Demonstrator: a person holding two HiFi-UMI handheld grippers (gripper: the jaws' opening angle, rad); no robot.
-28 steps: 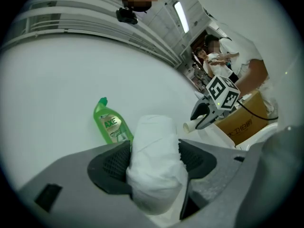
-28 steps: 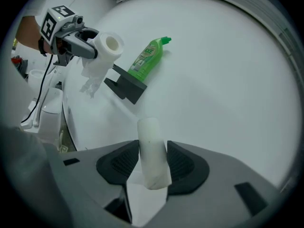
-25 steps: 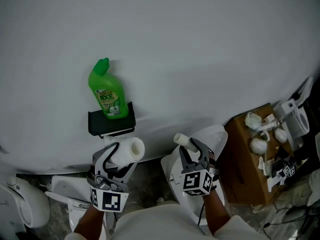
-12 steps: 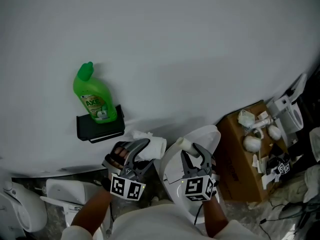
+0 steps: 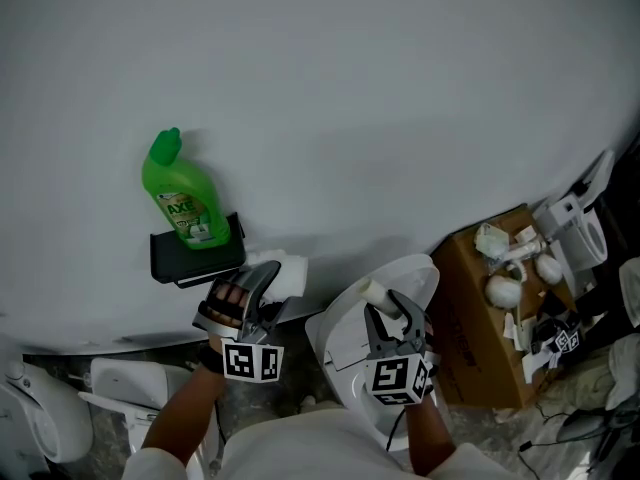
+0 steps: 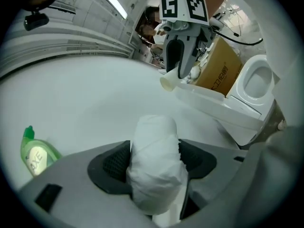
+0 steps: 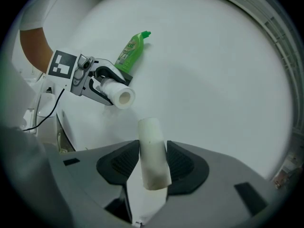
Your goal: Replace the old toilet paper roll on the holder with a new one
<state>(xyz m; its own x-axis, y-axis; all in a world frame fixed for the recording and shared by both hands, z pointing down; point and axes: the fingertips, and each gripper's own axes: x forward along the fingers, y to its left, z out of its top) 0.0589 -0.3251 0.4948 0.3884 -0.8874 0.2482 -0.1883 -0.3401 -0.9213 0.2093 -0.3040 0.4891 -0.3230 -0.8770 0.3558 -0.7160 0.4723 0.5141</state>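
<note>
1. Nearest, at lower centre, the bare tube (image 7: 153, 158) is pinched between the jaws of the right gripper (image 5: 388, 306).
2. Left of it, the new roll (image 6: 154, 170) is clamped in the left gripper (image 5: 262, 283), just beside the black holder (image 5: 195, 258).
3. Apparently the mounting is in hand; next, the roll must be lined up with the holder, under the green bottle (image 5: 180, 193).

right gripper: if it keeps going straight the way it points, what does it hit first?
Most likely the white wall, with the empty tube held by the right gripper touching first. The left gripper and its toilet roll sit left of that line. Depth is unclear.
</note>
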